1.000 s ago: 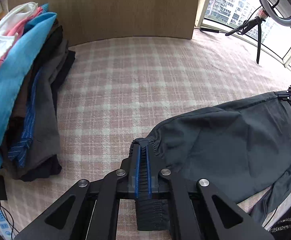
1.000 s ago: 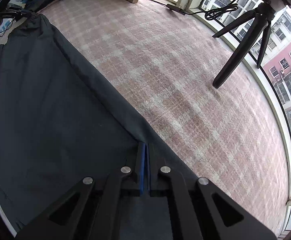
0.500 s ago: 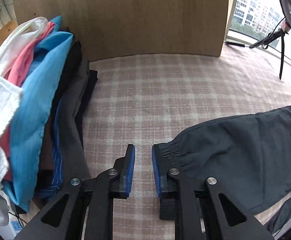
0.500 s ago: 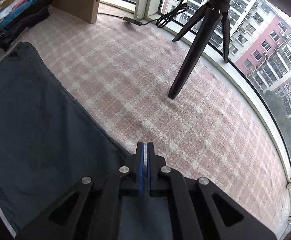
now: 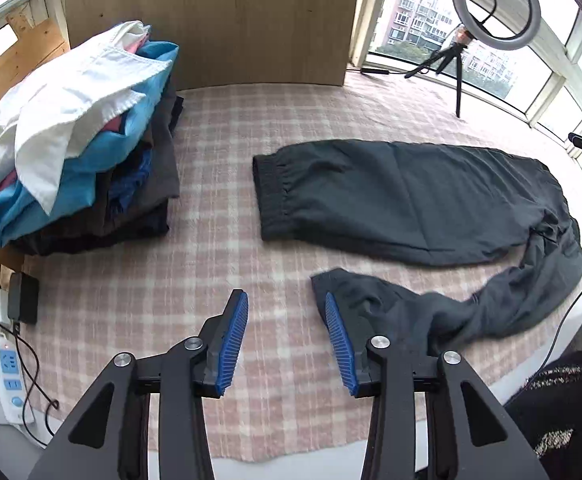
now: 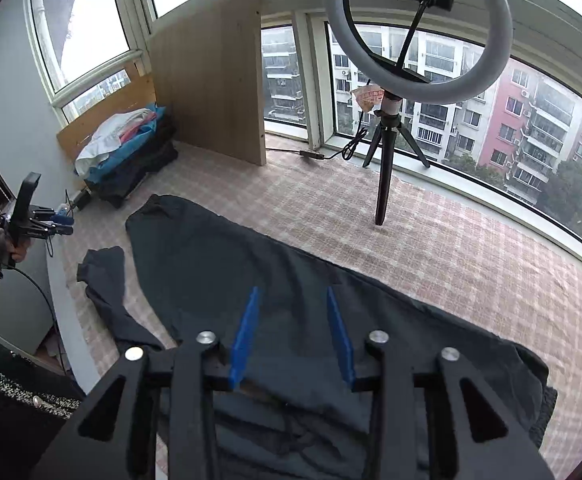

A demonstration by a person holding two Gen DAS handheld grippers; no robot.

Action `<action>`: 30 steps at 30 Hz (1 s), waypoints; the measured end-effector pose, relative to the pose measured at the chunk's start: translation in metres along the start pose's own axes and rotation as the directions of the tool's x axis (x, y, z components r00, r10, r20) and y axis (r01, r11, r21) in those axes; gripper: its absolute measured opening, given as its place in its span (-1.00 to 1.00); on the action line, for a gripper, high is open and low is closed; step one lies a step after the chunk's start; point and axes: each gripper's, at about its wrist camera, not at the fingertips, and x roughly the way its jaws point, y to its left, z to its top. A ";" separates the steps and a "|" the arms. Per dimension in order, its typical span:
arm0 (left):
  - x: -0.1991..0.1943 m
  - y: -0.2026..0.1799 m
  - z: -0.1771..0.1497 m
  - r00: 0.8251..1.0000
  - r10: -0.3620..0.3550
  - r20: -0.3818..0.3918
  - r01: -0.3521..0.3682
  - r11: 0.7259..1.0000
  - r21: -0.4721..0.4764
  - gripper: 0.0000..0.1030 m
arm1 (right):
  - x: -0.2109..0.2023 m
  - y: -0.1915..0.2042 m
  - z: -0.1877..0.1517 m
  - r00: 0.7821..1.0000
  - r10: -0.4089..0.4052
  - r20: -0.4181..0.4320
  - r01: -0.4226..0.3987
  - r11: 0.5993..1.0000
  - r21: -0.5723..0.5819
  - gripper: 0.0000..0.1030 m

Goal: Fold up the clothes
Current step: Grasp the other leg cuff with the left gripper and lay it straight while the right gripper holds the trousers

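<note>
Dark grey trousers (image 5: 403, 200) lie on the pink checked blanket (image 5: 211, 136). One leg is spread flat with its elastic cuff (image 5: 269, 196) to the left. The other leg (image 5: 411, 316) lies crumpled nearer me. My left gripper (image 5: 285, 300) hovers open above the blanket, its right finger beside the crumpled leg's end, holding nothing. In the right wrist view the trousers (image 6: 251, 280) stretch away below my right gripper (image 6: 293, 292), which is open, empty and raised above the cloth. The left gripper (image 6: 57, 220) shows there at far left, in a hand.
A pile of folded clothes (image 5: 79, 140) stands at the left against a wooden panel (image 5: 211, 20). A ring light on a tripod (image 6: 387, 128) stands on the blanket by the windows. A power strip (image 5: 9, 376) and cables lie off the blanket's left edge.
Both grippers let go of the trousers, opened and rose back. The flat leg now lies spread on the blanket. The left opened first; the right was still shut half a second ago.
</note>
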 end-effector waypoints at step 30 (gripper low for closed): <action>-0.027 -0.026 -0.001 0.975 0.217 -0.040 -0.210 0.968 0.138 0.45 | 0.084 0.135 -0.116 0.986 -0.004 -0.169 -0.027 0.982 -0.185 -0.97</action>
